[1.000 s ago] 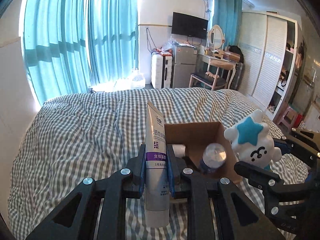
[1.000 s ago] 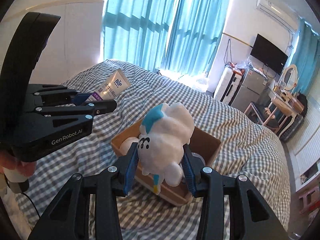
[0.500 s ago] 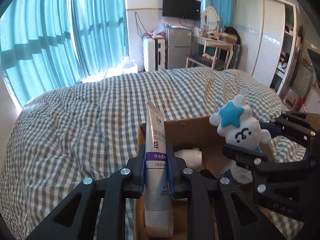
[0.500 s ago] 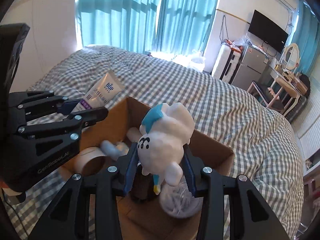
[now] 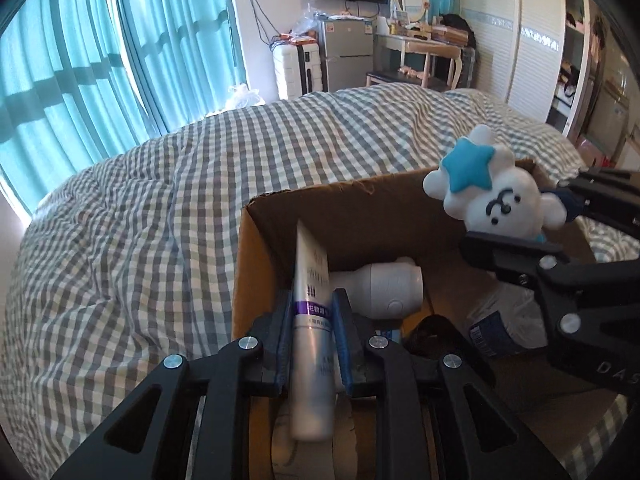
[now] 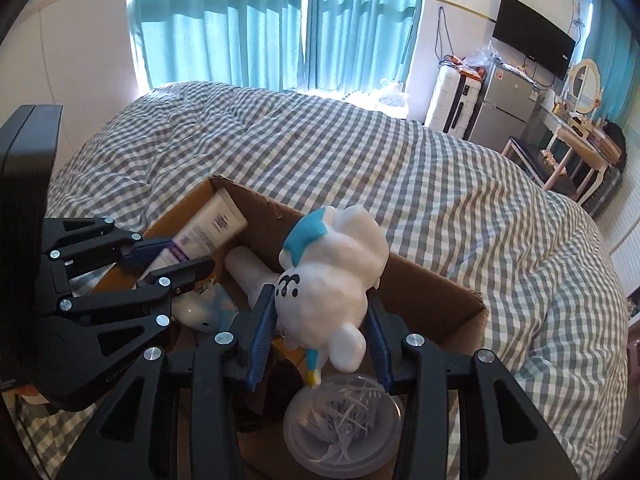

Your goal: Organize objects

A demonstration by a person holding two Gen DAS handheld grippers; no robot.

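Note:
An open cardboard box [image 5: 344, 200] [image 6: 432, 292] lies on the checked bed. My left gripper [image 5: 312, 312] [image 6: 176, 256] is shut on a white and purple tube [image 5: 312, 336] [image 6: 208, 228] and holds it inside the box at its left wall. My right gripper [image 6: 320, 320] [image 5: 520, 224] is shut on a white plush toy with a blue star [image 6: 332, 280] [image 5: 492, 196] above the box's right side. In the box lie a white bottle [image 5: 384, 288] [image 6: 252, 276] and a clear round container [image 6: 344, 424].
The grey checked bedcover [image 5: 140, 220] [image 6: 440, 168] spreads all round the box. Teal curtains [image 5: 100, 52], a white suitcase [image 5: 296, 64], a small fridge [image 5: 348, 52] and a dressing table [image 5: 424, 44] stand beyond the bed.
Both grippers have come closer to the box and lower. The tube has gone from above the box's rim to inside it. The plush toy now hangs over the box's right side.

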